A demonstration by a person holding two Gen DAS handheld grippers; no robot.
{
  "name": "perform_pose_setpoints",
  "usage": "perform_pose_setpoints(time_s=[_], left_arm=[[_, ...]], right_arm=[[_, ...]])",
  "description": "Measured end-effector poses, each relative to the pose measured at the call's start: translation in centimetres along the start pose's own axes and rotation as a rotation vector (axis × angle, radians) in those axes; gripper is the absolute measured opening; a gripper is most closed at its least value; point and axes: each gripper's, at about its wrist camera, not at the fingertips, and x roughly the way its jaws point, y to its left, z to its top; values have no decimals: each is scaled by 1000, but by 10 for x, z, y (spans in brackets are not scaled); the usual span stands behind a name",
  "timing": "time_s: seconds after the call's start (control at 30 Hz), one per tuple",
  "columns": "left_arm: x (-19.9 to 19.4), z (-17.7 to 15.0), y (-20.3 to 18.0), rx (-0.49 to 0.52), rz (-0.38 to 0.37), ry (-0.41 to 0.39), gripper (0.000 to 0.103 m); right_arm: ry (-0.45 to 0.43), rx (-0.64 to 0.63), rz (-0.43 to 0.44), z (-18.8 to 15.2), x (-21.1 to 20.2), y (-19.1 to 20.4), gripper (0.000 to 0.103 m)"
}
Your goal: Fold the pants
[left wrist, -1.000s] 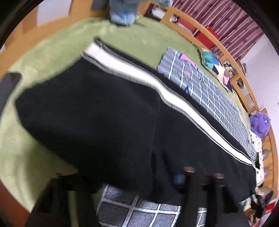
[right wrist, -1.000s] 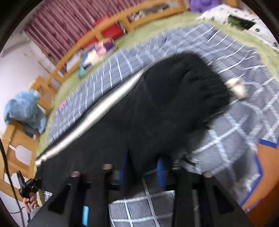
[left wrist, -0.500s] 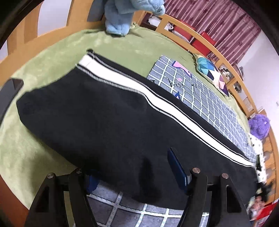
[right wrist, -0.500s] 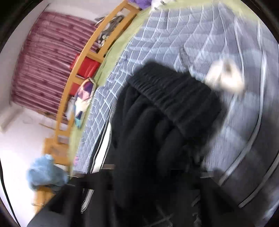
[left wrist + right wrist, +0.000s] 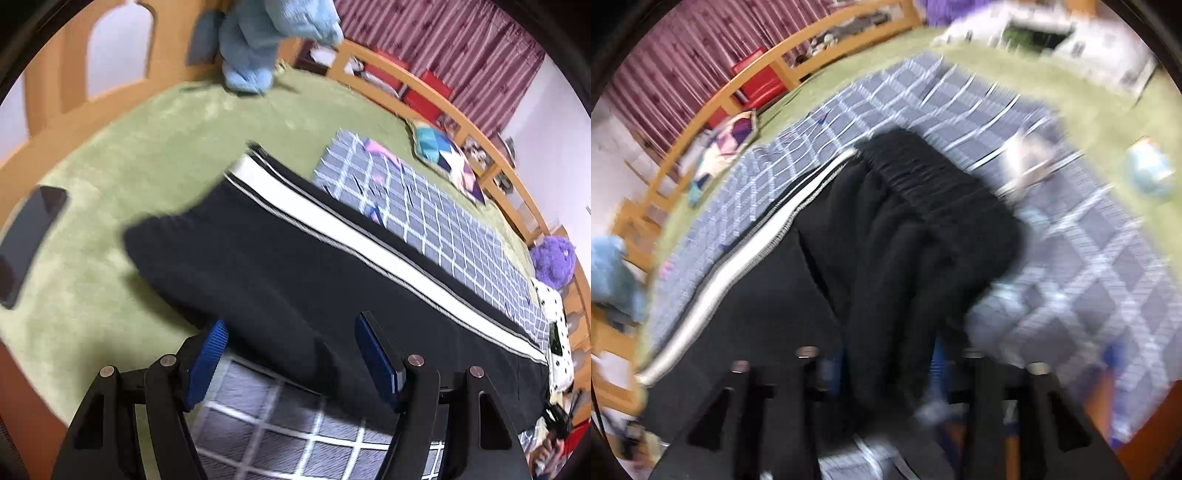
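**Pants stretched along the bed, both ends at your fingers**

Left wrist view shows your left gripper (image 5: 291,363) with its blue pads (image 5: 376,363) standing wide; the near edge of the black pants (image 5: 295,280) lies between them, and neither pad presses the cloth. Beyond the fingers the leg runs away to the right, its white side stripe (image 5: 369,247) on the far edge. A checked blanket (image 5: 443,221) shows beyond the stripe and under your fingers, on the green bed cover (image 5: 155,147). A dark phone (image 5: 29,236) lies well left of your left finger.

Your right gripper (image 5: 886,365) has a bunched fold of the pants (image 5: 886,258) running between its fingers toward the elastic waistband (image 5: 923,177) ahead. Its jaws are opening; through the blur you cannot tell whether the pads touch the cloth.
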Motion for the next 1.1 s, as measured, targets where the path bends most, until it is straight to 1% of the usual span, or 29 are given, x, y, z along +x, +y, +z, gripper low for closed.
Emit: perform_pose_setpoints(time_s=[0.07, 0.1, 0.17, 0.23, 0.33, 0.43, 0.5, 0.67, 0.73, 0.8, 0.9, 1.0, 1.1], left_arm=[[-13, 3, 10, -6, 27, -28, 69], [-18, 4, 14, 1, 45, -37, 69], [-23, 6, 18, 10, 48, -47, 69], [-27, 8, 21, -1, 40, -56, 69], [-30, 11, 23, -16, 5, -63, 69], [-22, 20, 20, -2, 9, -56, 69], [-14, 30, 14, 12, 20, -58, 69], [15, 64, 1, 63, 28, -74, 69], [30, 77, -5, 89, 52, -75, 69], [46, 89, -8, 94, 64, -61, 68], [68, 104, -10, 89, 60, -35, 67], [81, 117, -13, 96, 47, -35, 67], [91, 123, -14, 105, 54, -35, 67]], right_arm=[[-40, -52, -53, -4, -23, 7, 50], [-54, -75, -65, -5, -35, 12, 50], [-72, -91, -60, -6, -47, 20, 50], [-92, -100, -23, -3, -60, 34, 50], [-116, -95, 43, -2, -75, 53, 50], [-112, -102, 91, -6, -74, 77, 50], [-101, -135, 115, -9, -70, 101, 50], [-82, -236, 137, -9, -48, 162, 51], [-75, -289, 139, -10, -34, 188, 52], [-63, -329, 139, -9, -19, 209, 52], [-36, -395, 157, -8, 5, 243, 52], [-21, -482, 163, -8, 31, 276, 52], [16, -540, 171, -6, 56, 298, 52]])
